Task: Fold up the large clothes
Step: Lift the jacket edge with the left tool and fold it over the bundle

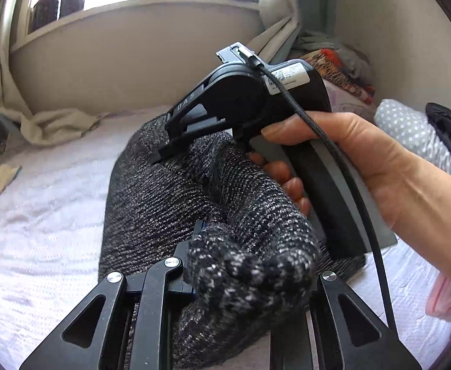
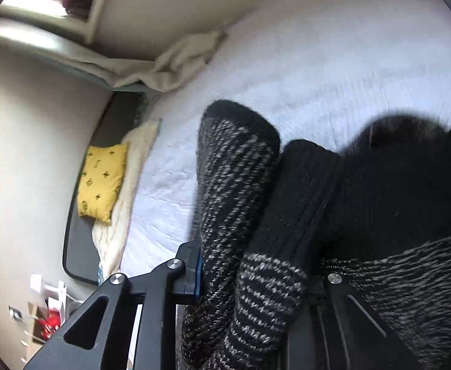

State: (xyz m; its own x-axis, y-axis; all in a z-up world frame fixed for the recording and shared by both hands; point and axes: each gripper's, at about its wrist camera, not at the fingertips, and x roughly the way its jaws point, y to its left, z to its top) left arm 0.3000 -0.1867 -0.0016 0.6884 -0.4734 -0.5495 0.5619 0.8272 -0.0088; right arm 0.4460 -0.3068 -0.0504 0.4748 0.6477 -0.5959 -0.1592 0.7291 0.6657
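A dark grey and black speckled knit garment (image 1: 170,203) is held up over a white bed (image 1: 40,215). My left gripper (image 1: 244,265) is shut on a bunched fold of it, which covers the fingertips. In the left wrist view, my right gripper (image 1: 160,154) is held in a hand (image 1: 364,160) and bites the knit's far upper edge. In the right wrist view the right gripper (image 2: 250,265) is shut on thick knit folds (image 2: 234,185), with a black ribbed part (image 2: 379,185) to the right.
A cream cloth (image 1: 56,126) lies by the wall under a window sill (image 1: 133,6). A clothes pile (image 1: 336,58) and a dotted grey pillow (image 1: 410,129) sit at right. A yellow cushion (image 2: 102,178) lies by the bed's edge, with clutter (image 2: 46,317) on the floor.
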